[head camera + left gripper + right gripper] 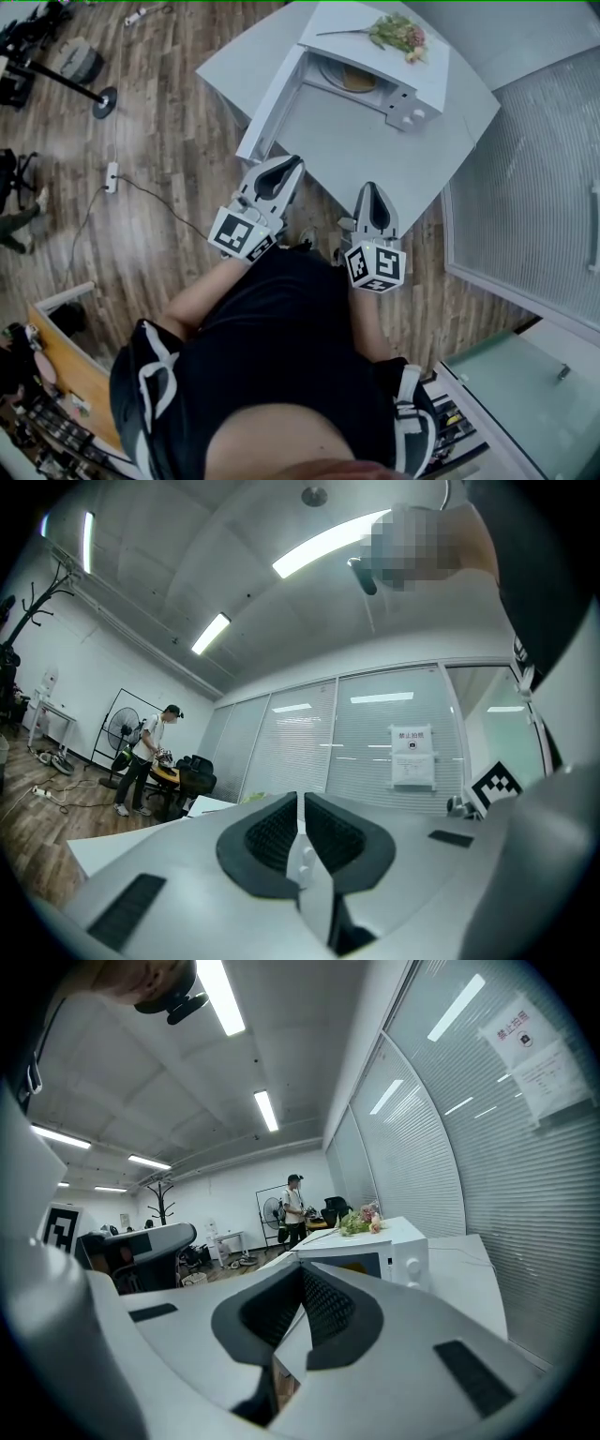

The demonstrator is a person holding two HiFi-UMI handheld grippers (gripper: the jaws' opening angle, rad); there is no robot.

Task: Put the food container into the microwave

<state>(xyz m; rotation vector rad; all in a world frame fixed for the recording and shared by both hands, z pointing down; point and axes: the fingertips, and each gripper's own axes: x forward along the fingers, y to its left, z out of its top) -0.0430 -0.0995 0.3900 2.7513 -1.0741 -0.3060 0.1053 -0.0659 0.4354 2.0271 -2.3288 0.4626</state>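
Observation:
The white microwave (412, 80) stands at the far end of the white table (375, 150), its door (272, 103) swung open to the left. A round brownish food container (357, 79) sits inside the cavity on the turntable. My left gripper (285, 167) hovers over the table's near left edge, just below the open door, jaws shut with nothing between them (300, 801). Beside it, over the table's near edge, my right gripper (371, 190) is also shut and holds nothing (300, 1277). In the right gripper view the microwave (375, 1252) appears ahead.
A bunch of flowers (398, 34) lies on top of the microwave. A glass partition with blinds (534, 169) runs along the right. A power strip and cable (112, 176) lie on the wooden floor at left. A person (145, 757) stands by a desk far off.

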